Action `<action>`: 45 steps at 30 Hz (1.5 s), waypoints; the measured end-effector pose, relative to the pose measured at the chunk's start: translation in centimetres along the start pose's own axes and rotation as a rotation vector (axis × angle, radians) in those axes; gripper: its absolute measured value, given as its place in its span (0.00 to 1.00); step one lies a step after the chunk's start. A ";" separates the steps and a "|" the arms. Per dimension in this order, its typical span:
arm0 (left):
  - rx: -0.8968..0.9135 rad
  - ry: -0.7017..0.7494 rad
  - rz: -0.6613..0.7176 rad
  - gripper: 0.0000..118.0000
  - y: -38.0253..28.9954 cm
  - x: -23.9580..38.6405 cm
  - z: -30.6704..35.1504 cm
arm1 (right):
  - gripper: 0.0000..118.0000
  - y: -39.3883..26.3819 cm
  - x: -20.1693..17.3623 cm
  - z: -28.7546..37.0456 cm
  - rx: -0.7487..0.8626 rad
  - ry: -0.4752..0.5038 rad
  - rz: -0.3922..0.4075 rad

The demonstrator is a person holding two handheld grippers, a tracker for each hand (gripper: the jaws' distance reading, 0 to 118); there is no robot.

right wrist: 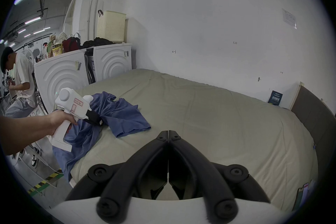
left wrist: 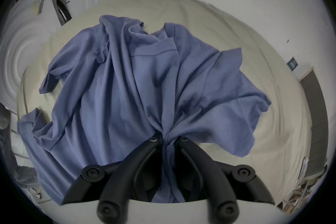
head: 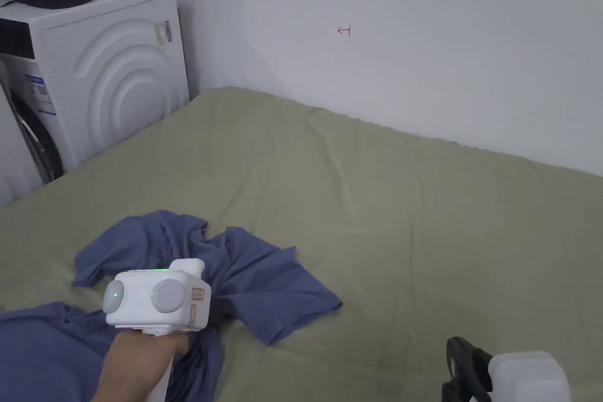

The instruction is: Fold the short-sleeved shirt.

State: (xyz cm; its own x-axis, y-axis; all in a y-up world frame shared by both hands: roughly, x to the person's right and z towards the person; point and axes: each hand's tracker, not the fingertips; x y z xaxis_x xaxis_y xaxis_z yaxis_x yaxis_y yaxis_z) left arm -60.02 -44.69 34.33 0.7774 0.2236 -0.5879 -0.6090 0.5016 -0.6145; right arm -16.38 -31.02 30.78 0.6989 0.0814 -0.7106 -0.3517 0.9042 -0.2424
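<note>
A: What has the left gripper [left wrist: 168, 139] got?

B: A bunched fold of the blue short-sleeved shirt [left wrist: 138, 82]. In the left gripper view both jaws are drawn in on the gathered cloth, with only that thickness of fabric between the tips, and creases fan out from the pinch.

A: And where does the shirt lie from there?

B: It spreads away ahead of those jaws, crumpled on the olive-green bed sheet [left wrist: 227, 31]. One sleeve sticks out to the left of the jaws in that view, and a broad flap lies to the right of them. A strip of cloth also runs back between the jaws toward the gripper's white body. In the right gripper view part of the shirt [right wrist: 120, 117] hangs below the left gripper [right wrist: 99, 121], over the near edge of the bed.

A: The right gripper?

B: In its own view the right gripper [right wrist: 168, 134] has its tips pressed together with nothing between them (just a thin seam of light lower down). It hangs above bare sheet [right wrist: 209, 118], well apart from the shirt, which sits ahead and to its left. In the head view the right gripper [head: 465, 371] shows at the bottom edge.

A: Anything past the left gripper?

B: A white washing machine [head: 112, 85] beyond the shirt, against the wall [head: 412, 38], with dark clothing heaped on top. A person [right wrist: 20, 80] stands farther off to the left of it.
</note>
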 end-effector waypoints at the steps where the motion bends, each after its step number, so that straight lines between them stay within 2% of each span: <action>1: 0.012 -0.042 0.007 0.08 -0.1 0.4 0.3 | 0.00 -0.1 0.3 0.1 0.001 -0.005 -0.003; 2: 0.018 -0.144 0.021 0.08 -0.1 1.3 0.8 | 0.00 -0.2 0.7 0.3 0.001 -0.012 -0.011; 7: 0.035 -0.175 -0.056 0.08 -0.4 8.5 0.7 | 0.00 -0.4 3.1 2.4 0.008 -0.047 -0.076; 9: 0.050 -0.272 -0.050 0.08 -0.6 11.9 0.8 | 0.00 -0.6 4.2 3.8 0.018 -0.065 -0.089; 12: 0.079 -0.348 -0.112 0.08 -1.2 18.5 1.7 | 0.00 -1.0 6.2 6.0 0.030 -0.108 -0.088; 20: 0.112 -0.655 -0.269 0.08 -4.4 37.7 6.3 | 0.00 -2.7 12.6 11.5 0.055 -0.231 -0.136; 24: 0.022 -0.623 -0.356 0.08 -7.4 43.8 4.5 | 0.00 -4.1 15.3 13.2 0.049 -0.287 -0.166; 25: -0.022 -0.571 -0.373 0.08 -8.6 45.0 2.8 | 0.00 -4.4 15.9 13.4 0.043 -0.298 -0.172; 28: -0.112 -0.494 -0.379 0.08 -11.2 46.5 -1.2 | 0.00 -5.4 17.5 14.1 0.031 -0.325 -0.190; 31: -0.126 -0.457 -0.392 0.09 -13.0 47.0 -3.3 | 0.00 -5.9 18.6 14.4 0.020 -0.345 -0.198; 32: -0.116 -0.453 -0.396 0.15 -13.3 47.0 -3.5 | 0.00 -6.1 18.9 14.5 0.019 -0.350 -0.199; 33: -0.105 -0.460 -0.398 0.33 -13.4 46.8 -3.4 | 0.00 -6.3 19.2 14.5 0.017 -0.353 -0.202; 34: -0.090 -0.453 -0.400 0.76 -13.5 46.7 -3.0 | 0.00 -6.4 19.4 14.6 0.016 -0.356 -0.206; 35: -0.078 -0.444 -0.404 0.99 -13.5 46.4 -2.1 | 0.00 -6.5 19.6 14.7 0.014 -0.359 -0.210; 42: 0.193 -0.477 -0.457 0.99 -17.4 38.0 10.2 | 0.00 -7.1 18.0 15.8 0.021 -0.330 -0.225; 45: 0.266 -0.418 -0.488 0.98 -20.6 33.1 14.9 | 0.00 -7.4 16.3 15.8 0.019 -0.308 -0.215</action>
State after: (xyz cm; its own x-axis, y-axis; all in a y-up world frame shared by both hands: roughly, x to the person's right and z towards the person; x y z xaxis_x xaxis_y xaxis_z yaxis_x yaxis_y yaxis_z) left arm -19.43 -35.12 35.38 0.9804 0.1970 0.0072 -0.1569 0.8022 -0.5760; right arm 7.49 -29.73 31.46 0.9109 0.0087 -0.4124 -0.1672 0.9218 -0.3498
